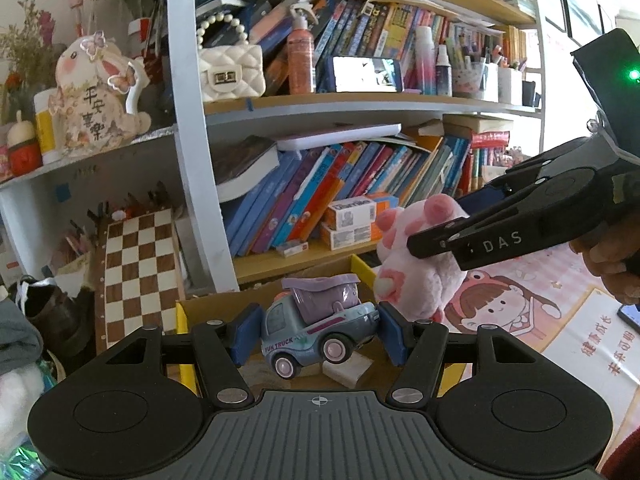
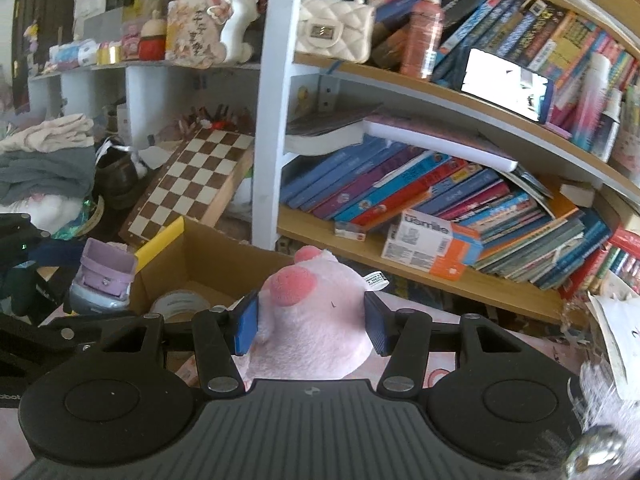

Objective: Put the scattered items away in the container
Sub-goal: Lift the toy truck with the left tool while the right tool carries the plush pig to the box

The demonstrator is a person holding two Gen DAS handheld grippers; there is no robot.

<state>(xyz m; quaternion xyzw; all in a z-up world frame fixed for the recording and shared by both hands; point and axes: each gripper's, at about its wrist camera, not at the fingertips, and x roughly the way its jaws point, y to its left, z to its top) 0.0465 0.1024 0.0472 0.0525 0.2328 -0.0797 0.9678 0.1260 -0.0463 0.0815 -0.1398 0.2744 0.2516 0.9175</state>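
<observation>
The left gripper (image 1: 318, 336) pinches a blue-grey toy truck (image 1: 320, 330) above the cardboard box (image 1: 224, 304), a white block (image 1: 346, 370) lying beneath it. At its two o'clock, the right gripper (image 2: 312, 326) clamps a pink plush pig (image 2: 316, 320) beside the box's rim. A tape roll (image 2: 180, 304) sits inside the box, half hidden. A chessboard (image 2: 188, 184) and crowded bookshelf (image 2: 440, 200) stand behind at twelve o'clock.

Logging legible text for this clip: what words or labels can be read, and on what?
"FUN TRUCK": door of the toy truck.
"DAS": side of the right tongs.
"usmile": box on the lower shelf.
"平安喜樂": rabbit figure.
Book spines and the plush tag: too small to read.
</observation>
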